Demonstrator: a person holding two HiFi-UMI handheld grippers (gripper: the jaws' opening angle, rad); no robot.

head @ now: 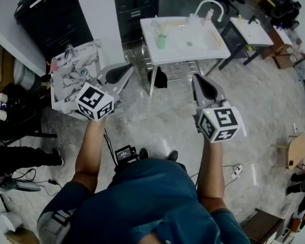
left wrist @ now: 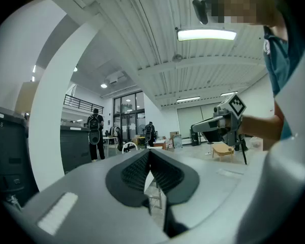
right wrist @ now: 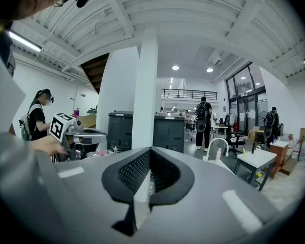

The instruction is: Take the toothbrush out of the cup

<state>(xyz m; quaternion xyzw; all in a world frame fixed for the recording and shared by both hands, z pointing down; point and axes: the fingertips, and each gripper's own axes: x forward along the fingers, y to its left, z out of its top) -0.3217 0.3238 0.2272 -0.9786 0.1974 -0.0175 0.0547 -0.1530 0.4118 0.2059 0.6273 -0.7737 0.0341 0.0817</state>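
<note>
A pale green cup [head: 161, 41] stands on the left part of the white sink table [head: 165, 55], far ahead of me, with a toothbrush [head: 159, 27] sticking up out of it. Both grippers hang in the air well short of the table, over the floor. My left gripper [head: 119, 75] is shut with nothing in it, and its dark pads [left wrist: 137, 171] meet in the left gripper view. My right gripper [head: 203, 87] is also shut and empty, its pads [right wrist: 165, 172] pressed together. Neither gripper view shows the cup.
A curved faucet [head: 209, 5] and a pink bottle [head: 208, 16] stand at the sink's back. A second white table [head: 254, 30] is to its right, a black cabinet [head: 53, 14] and a paper-covered box [head: 73, 75] to the left. People stand in the background [right wrist: 202, 121].
</note>
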